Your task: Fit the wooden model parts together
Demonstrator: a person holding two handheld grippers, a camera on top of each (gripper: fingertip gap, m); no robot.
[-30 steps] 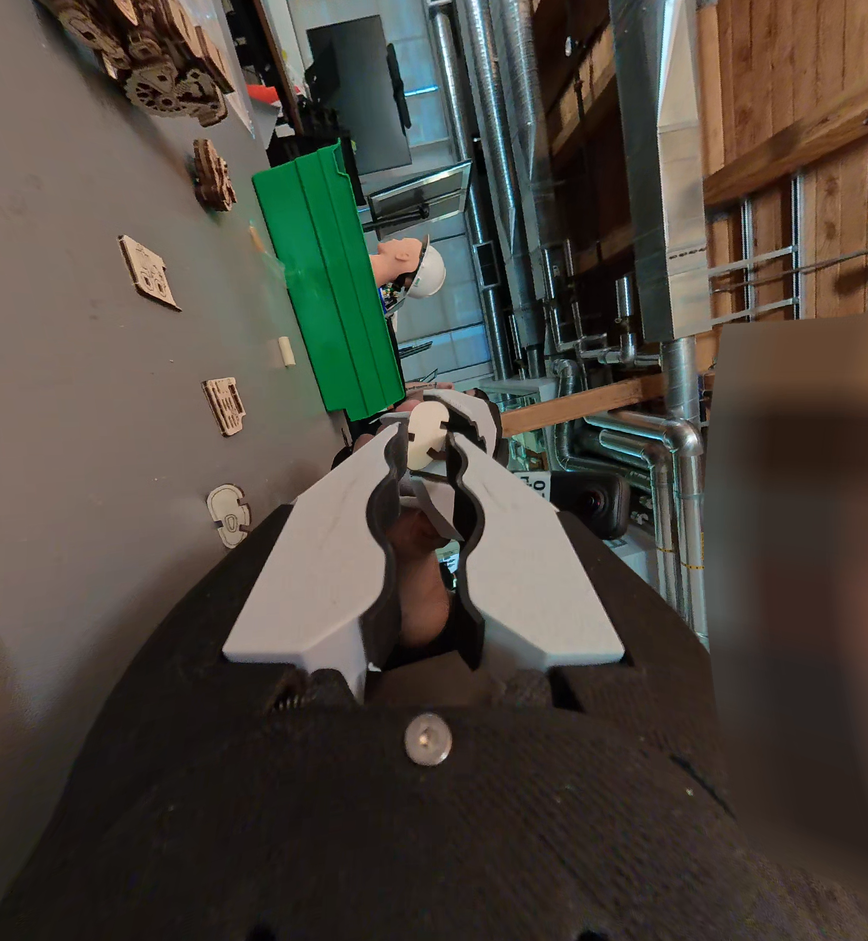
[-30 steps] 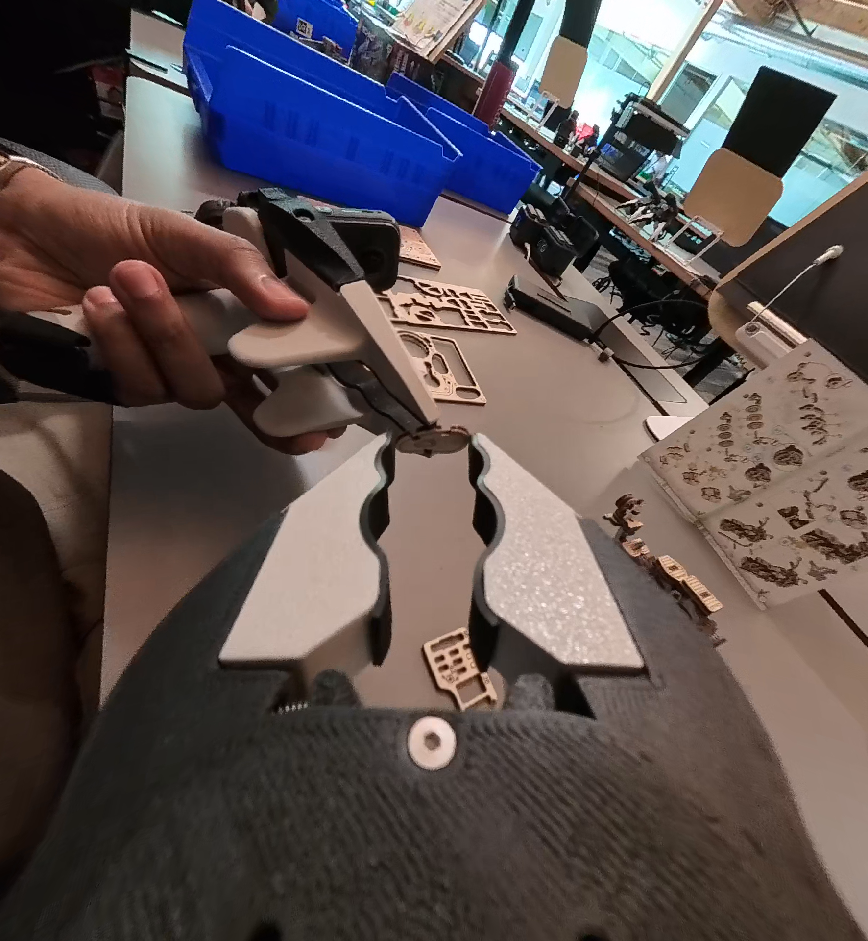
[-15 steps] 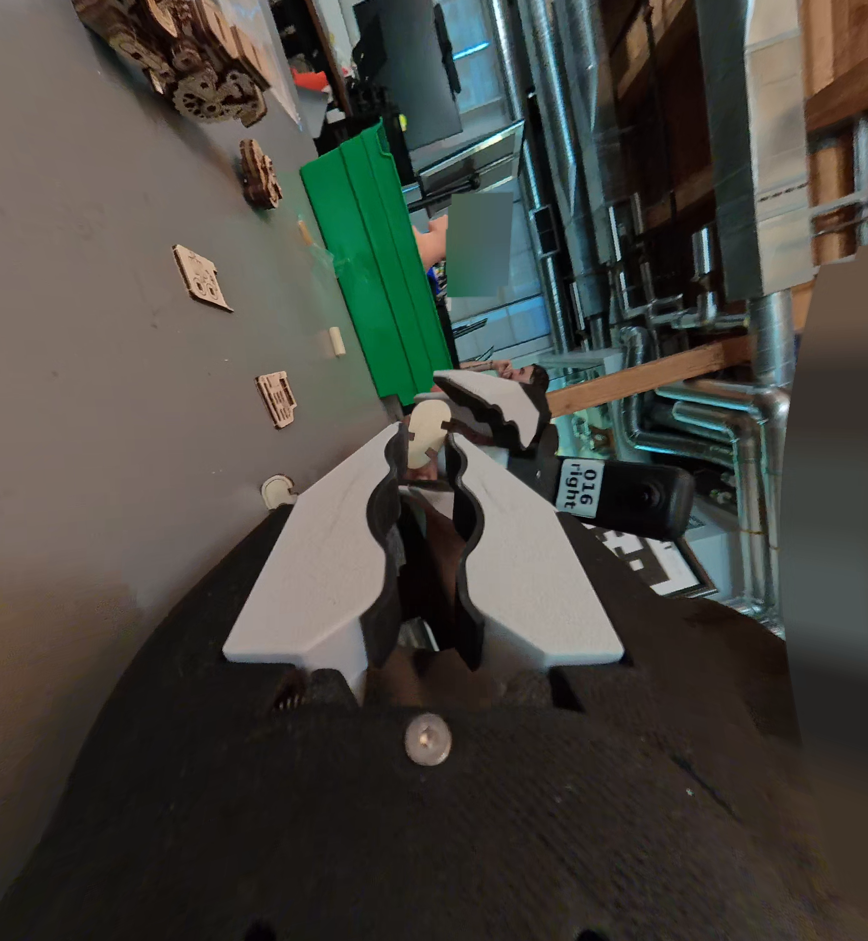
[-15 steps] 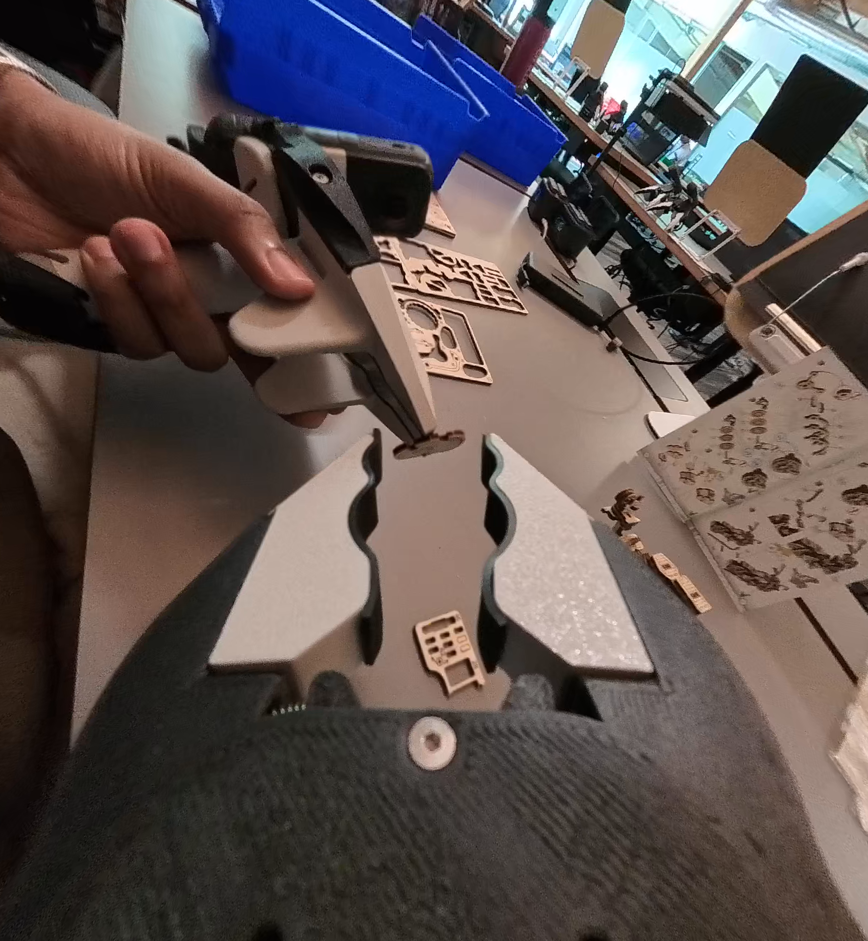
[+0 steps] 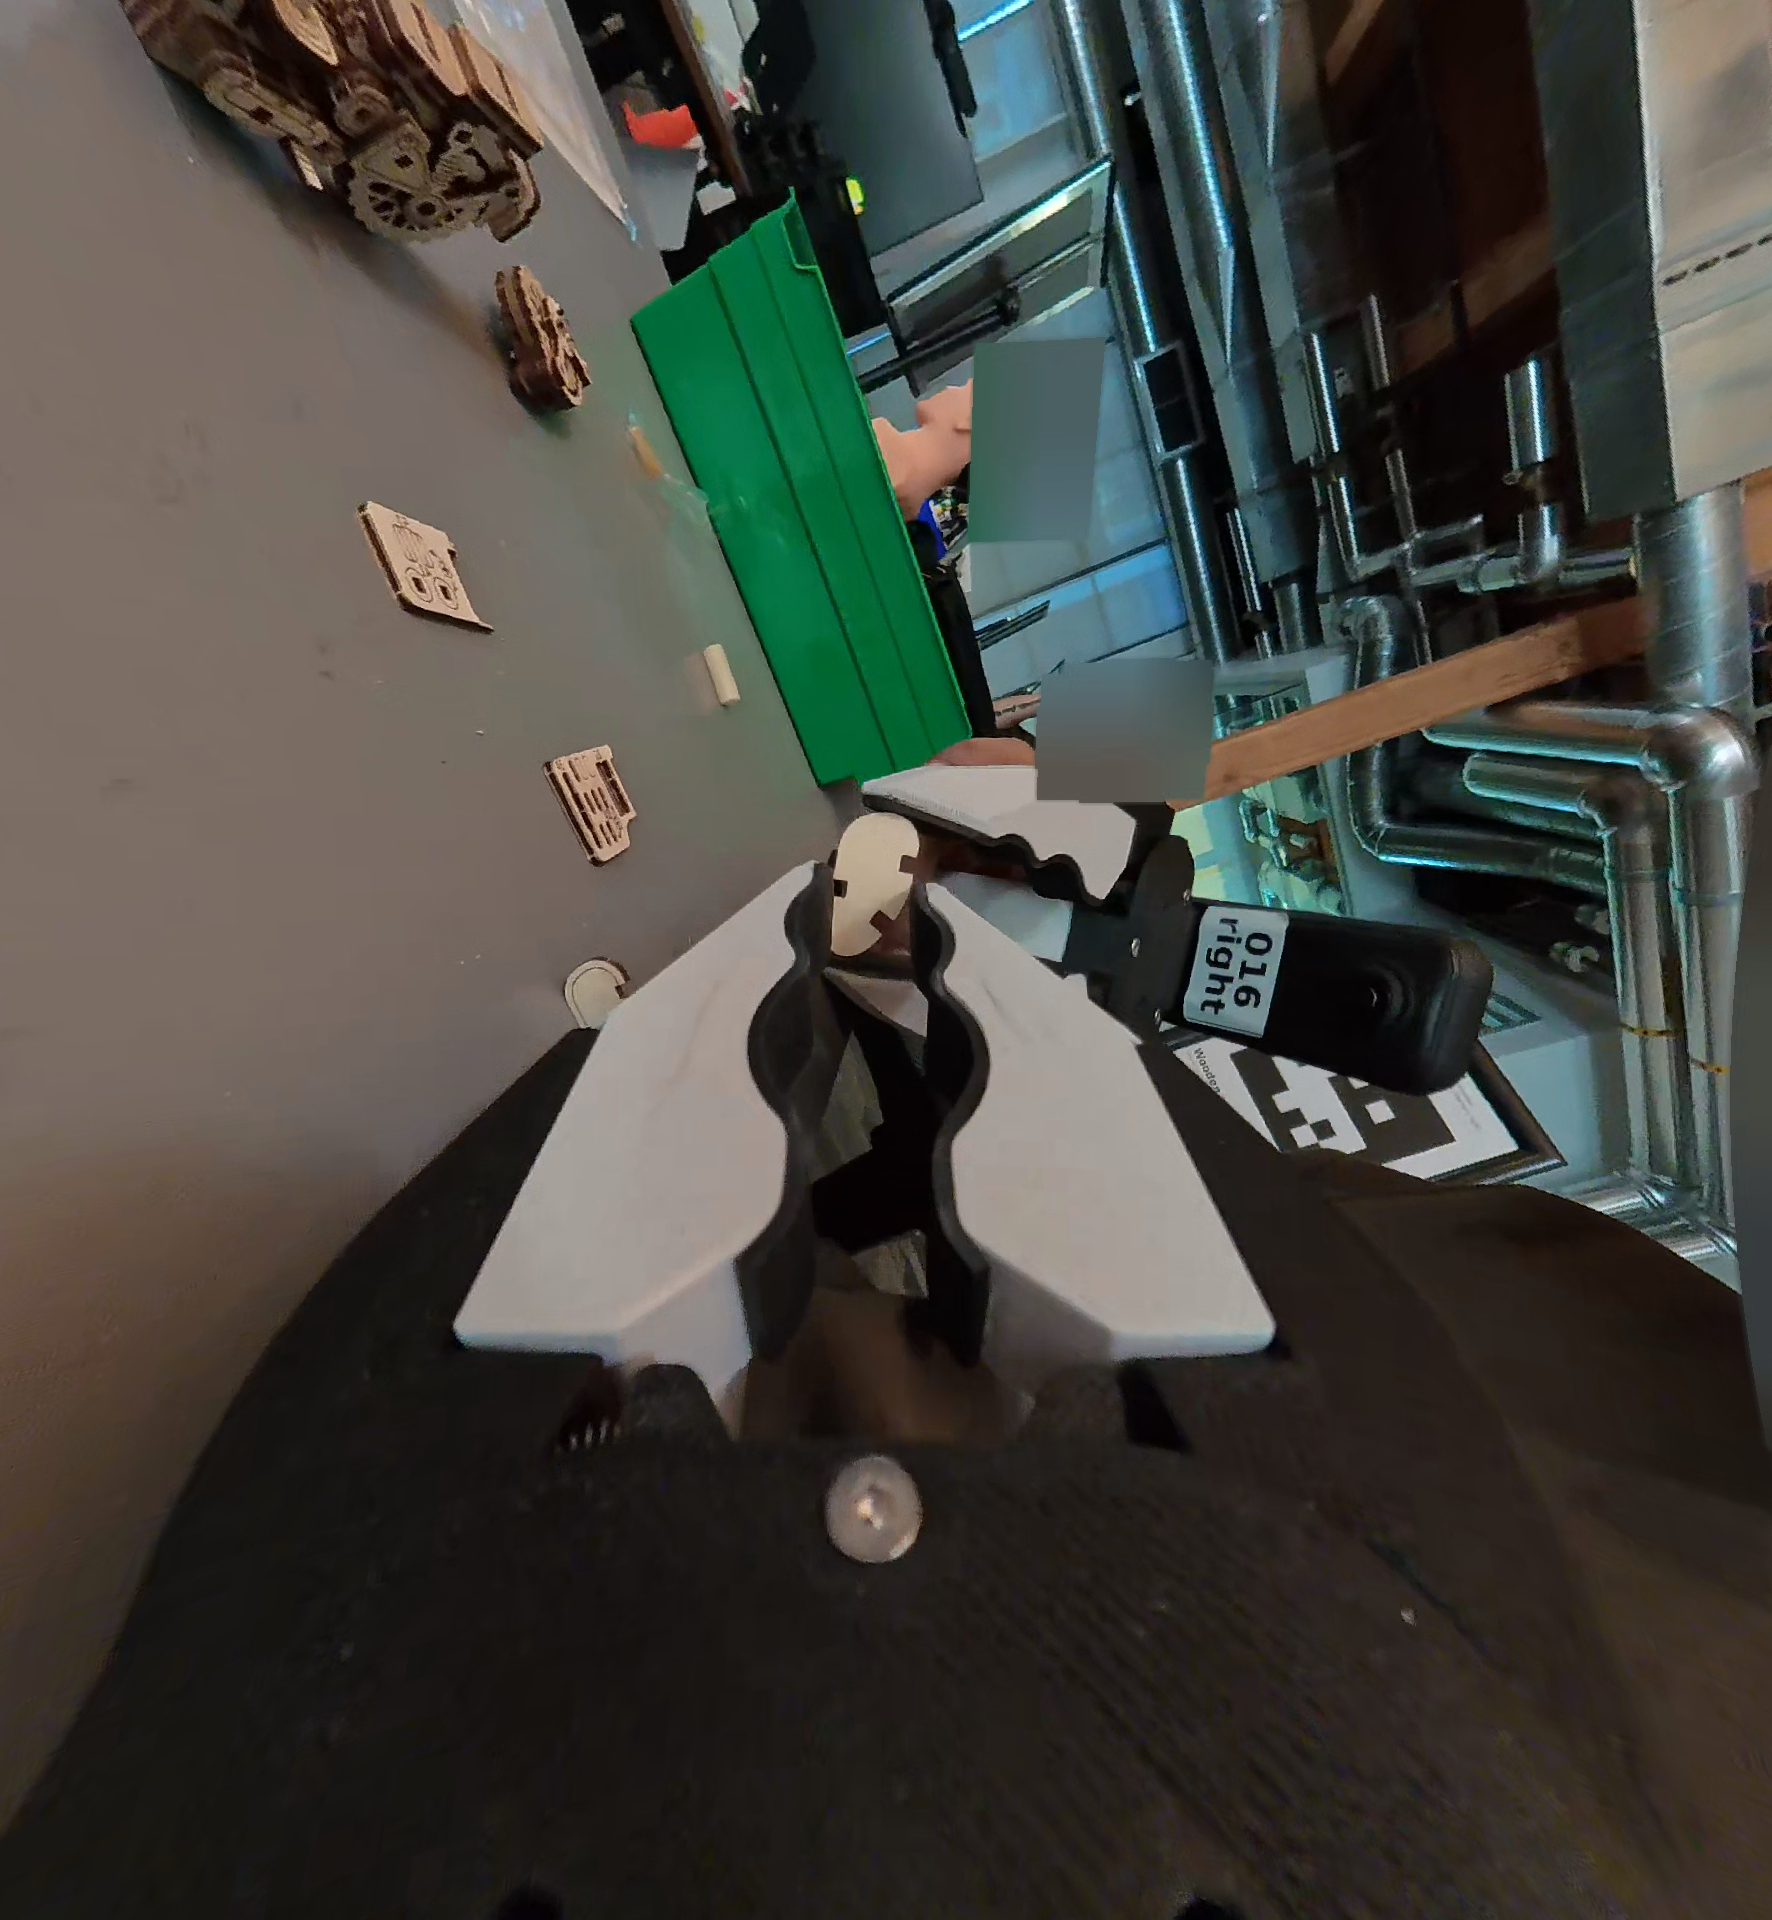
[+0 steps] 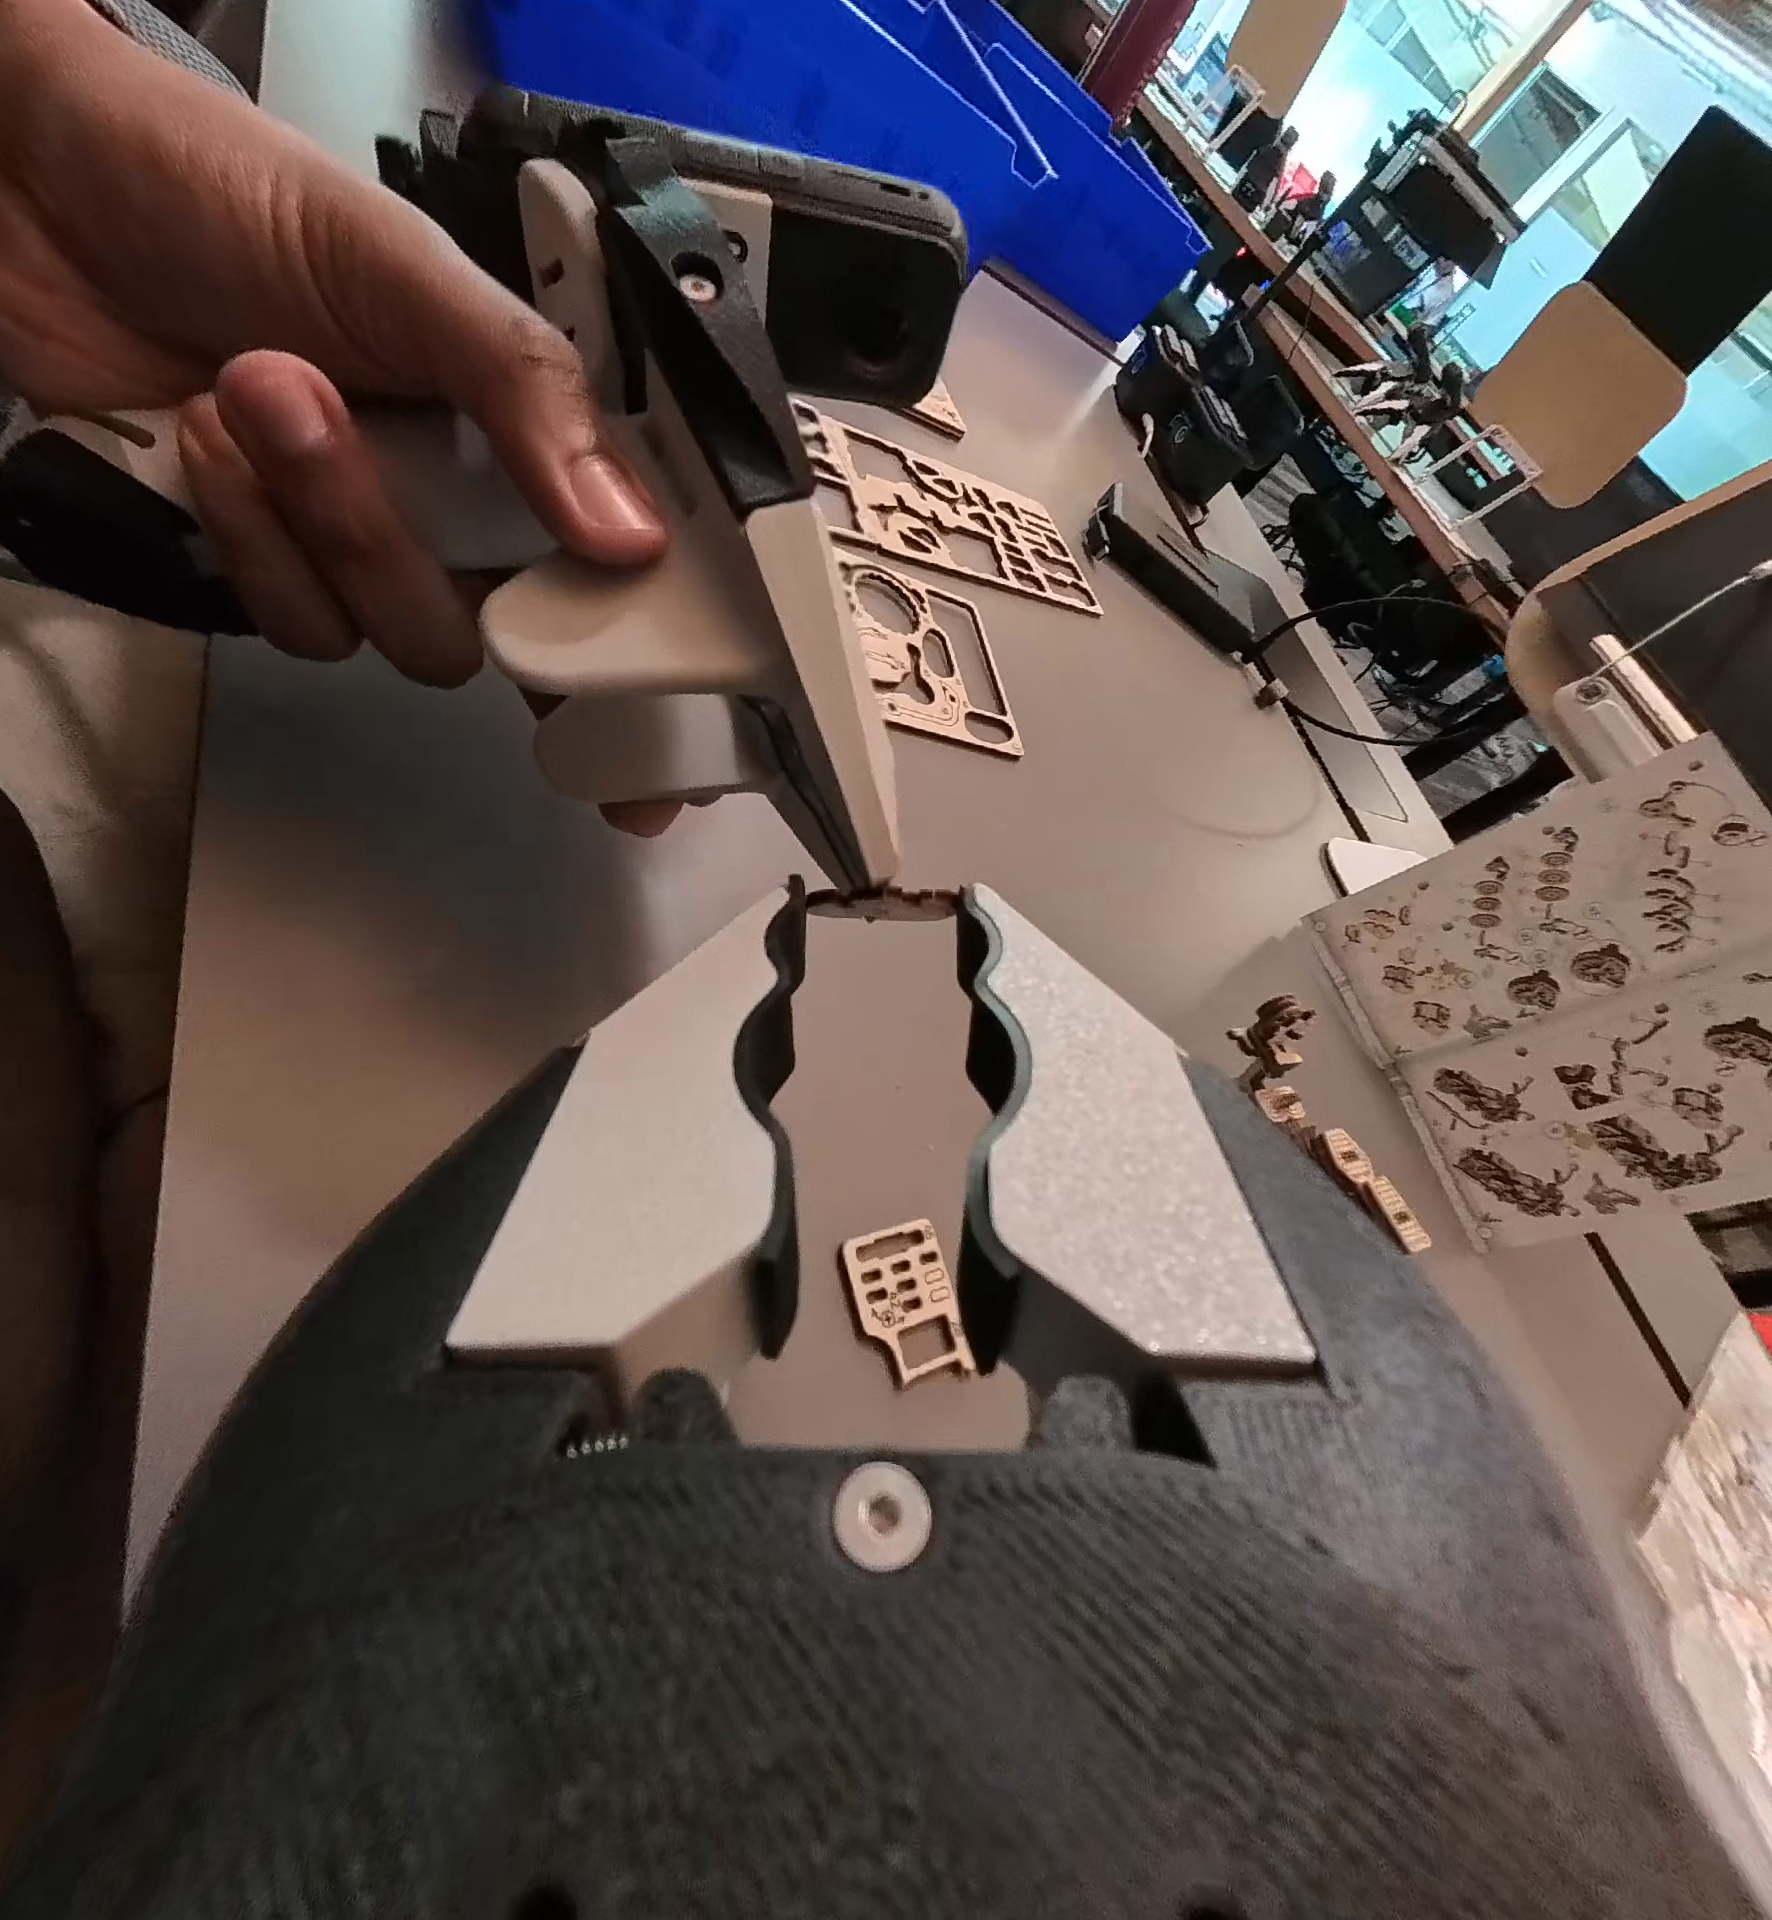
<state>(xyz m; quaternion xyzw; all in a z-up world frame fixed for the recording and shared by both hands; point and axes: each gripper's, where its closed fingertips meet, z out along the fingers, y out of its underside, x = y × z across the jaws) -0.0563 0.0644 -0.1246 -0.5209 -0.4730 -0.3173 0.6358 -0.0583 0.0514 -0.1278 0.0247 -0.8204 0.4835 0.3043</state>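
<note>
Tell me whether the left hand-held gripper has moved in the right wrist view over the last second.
Yes. The left hand-held gripper has tilted steeper against the blue bins, tips pointing down, still clamping the small wooden disc.

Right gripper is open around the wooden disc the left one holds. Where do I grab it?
Take the disc by its rim, clear of the tips of the left gripper. It lies edge-on between the open fingers of the right gripper, so come straight ahead and close across it.

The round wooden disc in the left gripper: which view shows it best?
The left wrist view: the disc faces the camera, notches visible, pinched by the left gripper. The right wrist view shows it only edge-on between the right gripper's tips.
</note>
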